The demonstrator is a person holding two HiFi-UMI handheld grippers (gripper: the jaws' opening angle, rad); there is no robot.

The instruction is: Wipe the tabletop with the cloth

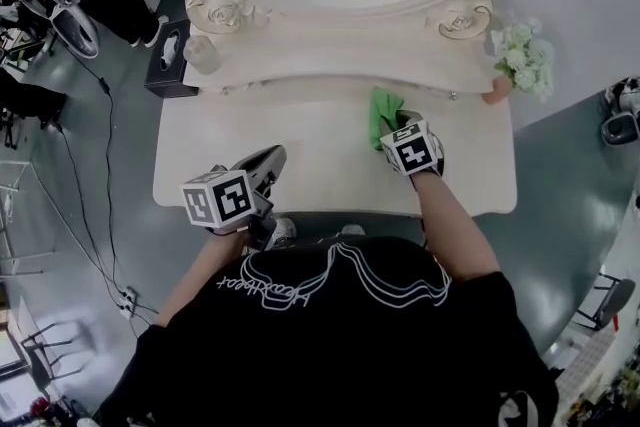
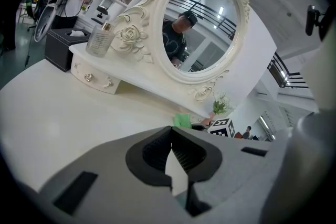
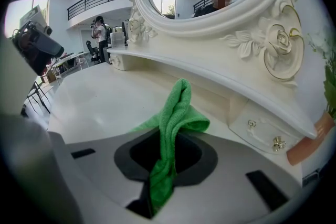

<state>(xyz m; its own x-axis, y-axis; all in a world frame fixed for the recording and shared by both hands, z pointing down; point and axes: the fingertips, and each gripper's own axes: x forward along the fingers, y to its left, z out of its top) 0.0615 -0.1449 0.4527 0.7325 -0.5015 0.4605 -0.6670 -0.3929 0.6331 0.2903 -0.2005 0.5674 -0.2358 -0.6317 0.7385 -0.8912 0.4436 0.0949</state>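
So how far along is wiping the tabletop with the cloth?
Done: the green cloth is picked up, clamped in the right hand-held gripper. In hand: it sits at the back right of the tabletop, by the raised shelf, seemingly touching the surface. Left: no wiped patch shows, so most of the top probably remains. The left hand-held gripper is shut and empty at the front left.

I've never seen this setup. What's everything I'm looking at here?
White tabletop: one, white, under both grippers.
Oval mirror in carved frame: one, cream, table's back.
Green cloth: one, green, tabletop's right.
Black tissue box: one, black, back left.
Clear glass bottle: one, clear, beside that box.
Flower bunch: one, white-green, back right.
Left gripper: one, grey, front left, shut, empty.
Right gripper: one, grey, shut on the cloth.
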